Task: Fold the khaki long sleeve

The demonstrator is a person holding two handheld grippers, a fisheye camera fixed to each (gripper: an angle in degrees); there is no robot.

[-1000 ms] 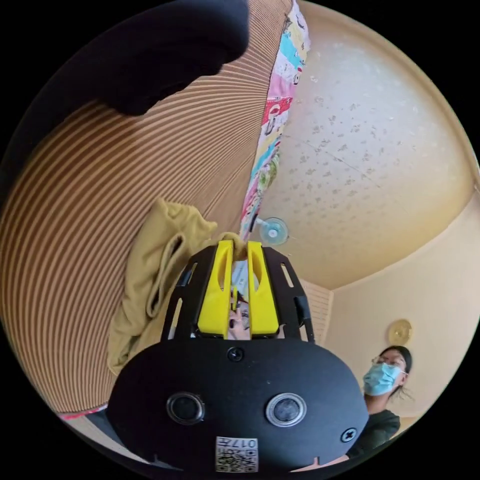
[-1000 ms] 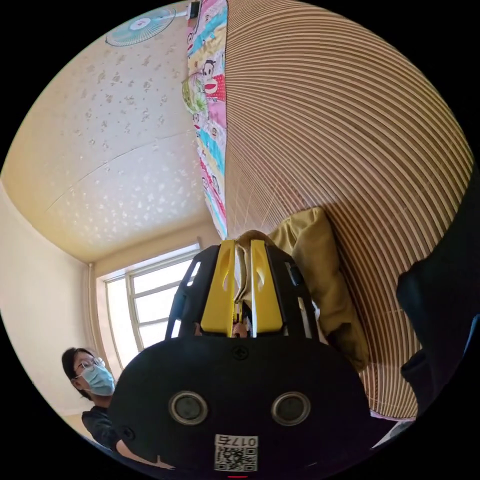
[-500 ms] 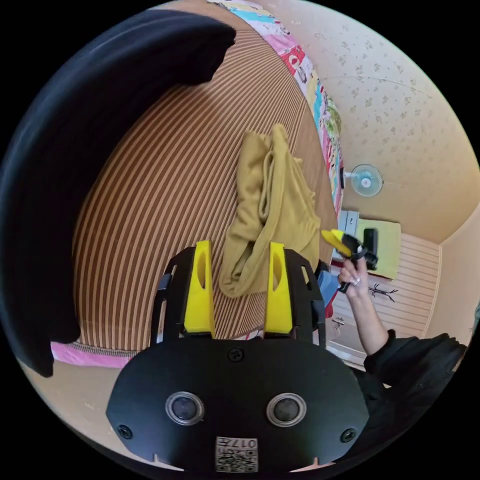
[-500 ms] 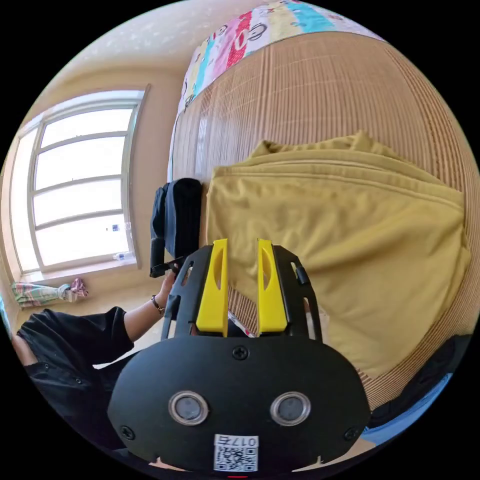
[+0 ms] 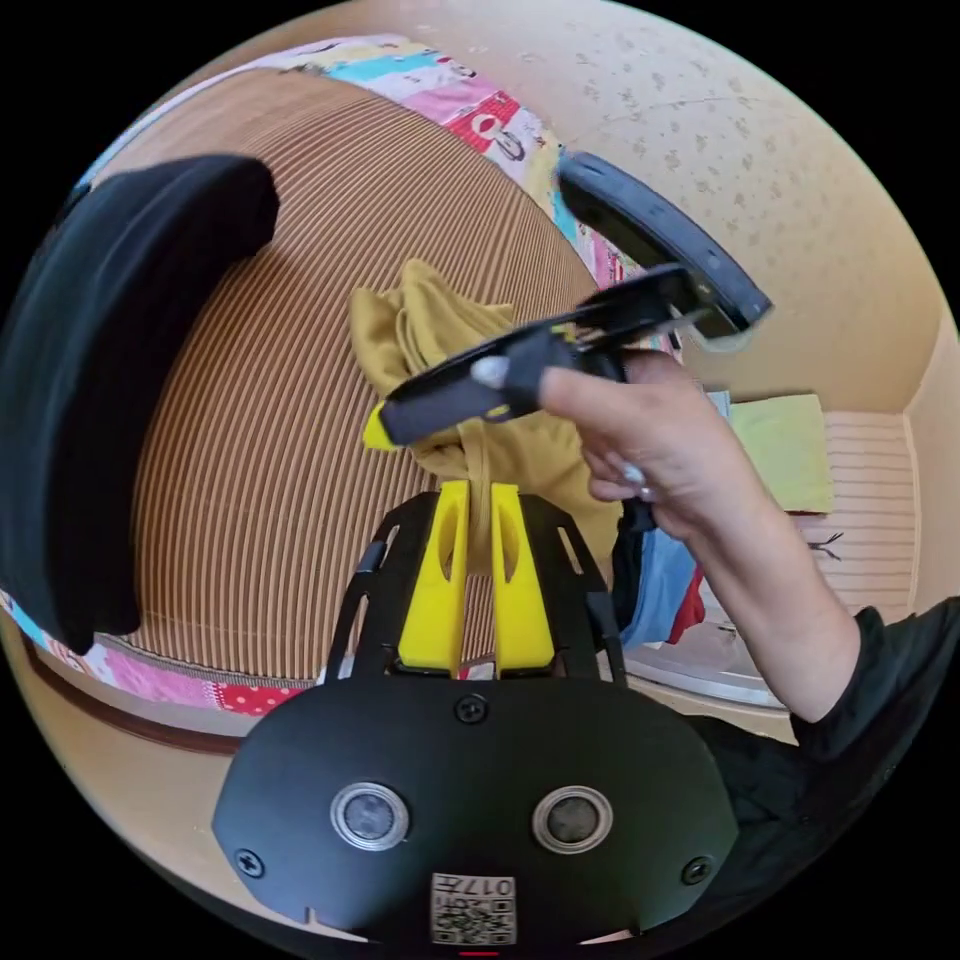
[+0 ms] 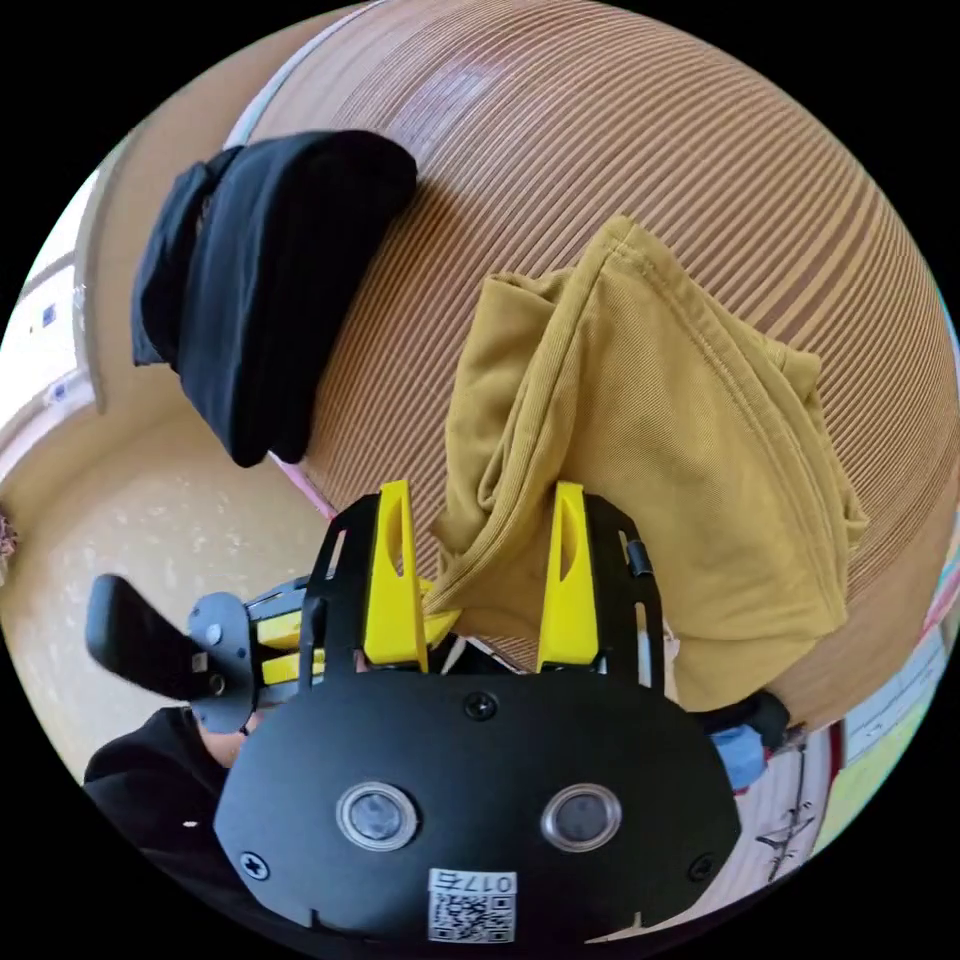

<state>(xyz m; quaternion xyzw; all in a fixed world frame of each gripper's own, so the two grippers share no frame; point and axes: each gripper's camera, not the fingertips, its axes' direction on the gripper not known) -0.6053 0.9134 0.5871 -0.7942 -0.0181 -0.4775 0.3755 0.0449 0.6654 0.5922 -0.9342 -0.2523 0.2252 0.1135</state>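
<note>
Support surface is a bed with a brown-and-tan striped mat on top; a colourful cartoon-print sheet shows along the mat's edge in the left gripper view. Two items lie directly on the mat: a bunched khaki long sleeve near the middle and a folded black garment well apart from it, at the mat's edge. Both views agree on that layout.
</note>
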